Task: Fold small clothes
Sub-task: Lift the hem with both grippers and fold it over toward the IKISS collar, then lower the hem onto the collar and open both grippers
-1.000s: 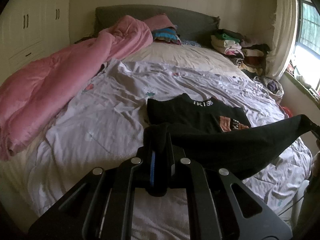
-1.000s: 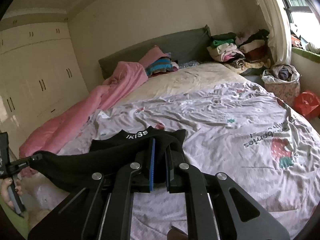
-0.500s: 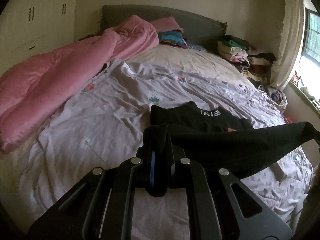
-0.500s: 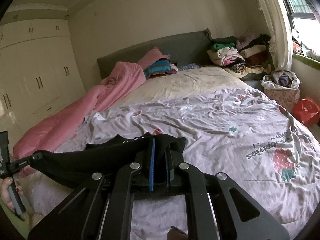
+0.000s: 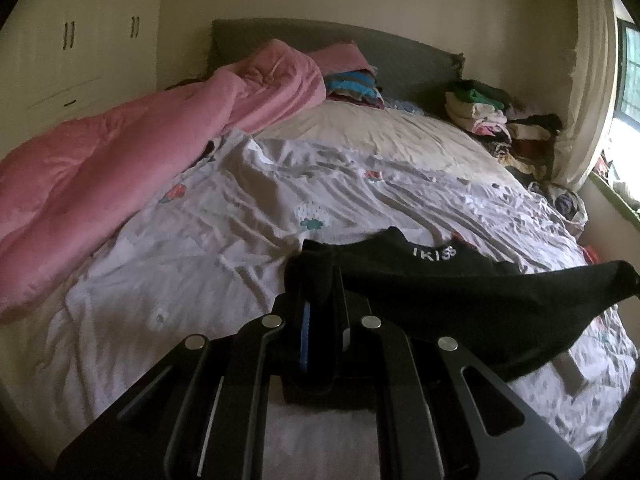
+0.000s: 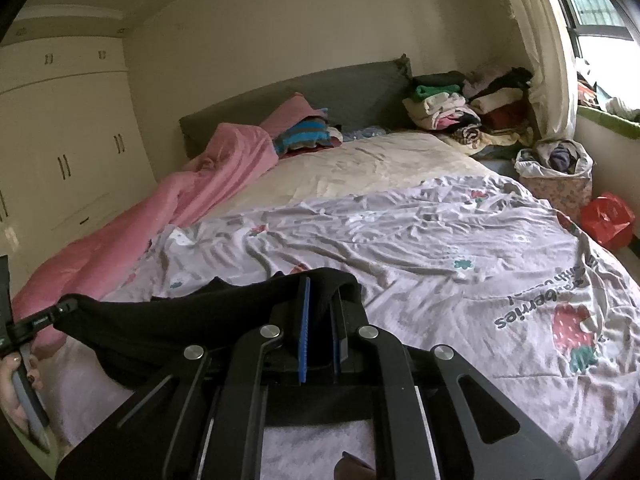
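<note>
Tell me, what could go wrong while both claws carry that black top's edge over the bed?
The left gripper and right gripper each pinch only a small corner of the black garment; a slip could drop the fold crooked. The hem sags between them, so it might land bunched. The wrinkled bedsheet could leave creases underneath.

A: Setting?
B: Home bedroom. Large bed (image 6: 400,168) with grey headboard (image 6: 320,92), pink quilt (image 5: 120,152) along its left edge, strawberry-print cover (image 6: 440,248).
A: Other evidence?
B: Built-in wardrobe (image 6: 60,140), clothes pile (image 6: 468,108) at the head corner, curtained window (image 6: 592,4).
</note>
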Demonstrator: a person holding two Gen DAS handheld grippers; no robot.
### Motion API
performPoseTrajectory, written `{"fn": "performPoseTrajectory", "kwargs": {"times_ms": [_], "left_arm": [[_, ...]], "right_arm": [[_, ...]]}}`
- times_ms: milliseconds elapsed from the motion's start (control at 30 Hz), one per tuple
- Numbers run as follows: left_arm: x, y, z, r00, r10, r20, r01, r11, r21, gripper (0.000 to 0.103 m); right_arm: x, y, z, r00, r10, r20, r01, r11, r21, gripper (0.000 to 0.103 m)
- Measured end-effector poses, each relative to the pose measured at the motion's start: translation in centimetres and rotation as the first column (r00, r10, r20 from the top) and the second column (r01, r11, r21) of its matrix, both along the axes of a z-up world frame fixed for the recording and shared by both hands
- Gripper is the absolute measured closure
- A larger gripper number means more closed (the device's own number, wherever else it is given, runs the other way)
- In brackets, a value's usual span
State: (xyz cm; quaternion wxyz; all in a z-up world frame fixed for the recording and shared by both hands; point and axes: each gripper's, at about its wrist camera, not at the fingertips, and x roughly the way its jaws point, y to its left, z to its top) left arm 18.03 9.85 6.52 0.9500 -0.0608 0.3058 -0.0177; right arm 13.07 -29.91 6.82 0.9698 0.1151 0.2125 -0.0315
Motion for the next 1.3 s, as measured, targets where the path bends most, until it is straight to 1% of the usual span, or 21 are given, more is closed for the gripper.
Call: {"fn": "performPoseTrajectory", "kwargs": {"times_ms": [200,367,567,700,867,1033,1133,1267,1300], "left_arm": [[1.6,0.4,-0.8,1.0,0.027,0.009,-0.026,1.0,-0.016,0.1],[3.3,0.6,-2.0,0.999,0.049,0.0,-0.049,0.998,-0.033,0.1],[5.2,0.2,-3.7,0.998,0.063,0.005,-0.063,0.998,-0.012,0.099],[5.7,0.0,-4.9,0.998,0.059,0.009,-0.059,0.998,0.01,0.098],[6.3,-0.2,-6.7,0.998,0.053,-0.015,-0.053,0.998,0.033,0.098],[6.6,-0.1,-7.6,0.999,0.041,-0.022,-0.04,0.998,0.041,0.095],[6.5,-0.5,-8.1,0.999,0.041,-0.023,-0.039,0.996,0.08,0.094],[6.5,-0.2,-8.6,0.999,0.043,-0.034,-0.041,0.997,0.073,0.093],[6.4,-0.2,-8.5,0.999,0.042,-0.032,-0.04,0.996,0.074,0.092]], "right_arm": [[1.5,-0.3,-0.7,1.0,-0.015,0.002,0.015,1.0,0.0,0.096],[3.3,-0.2,-1.4,1.0,-0.021,-0.008,0.021,0.999,-0.031,0.096],[5.3,-0.7,-2.5,0.999,-0.037,-0.038,0.036,0.999,-0.035,0.095],[6.3,-0.9,-3.6,0.997,-0.05,-0.064,0.047,0.998,-0.045,0.095],[7.5,-0.5,-5.4,0.993,-0.068,-0.097,0.061,0.996,-0.07,0.095],[8.6,-0.1,-7.2,0.986,-0.099,-0.131,0.087,0.992,-0.094,0.095],[8.8,0.0,-8.1,0.982,-0.112,-0.149,0.099,0.991,-0.092,0.095],[8.9,0.1,-9.1,0.978,-0.127,-0.169,0.113,0.99,-0.089,0.094],[8.9,0.2,-9.2,0.977,-0.13,-0.17,0.116,0.989,-0.091,0.092]]}}
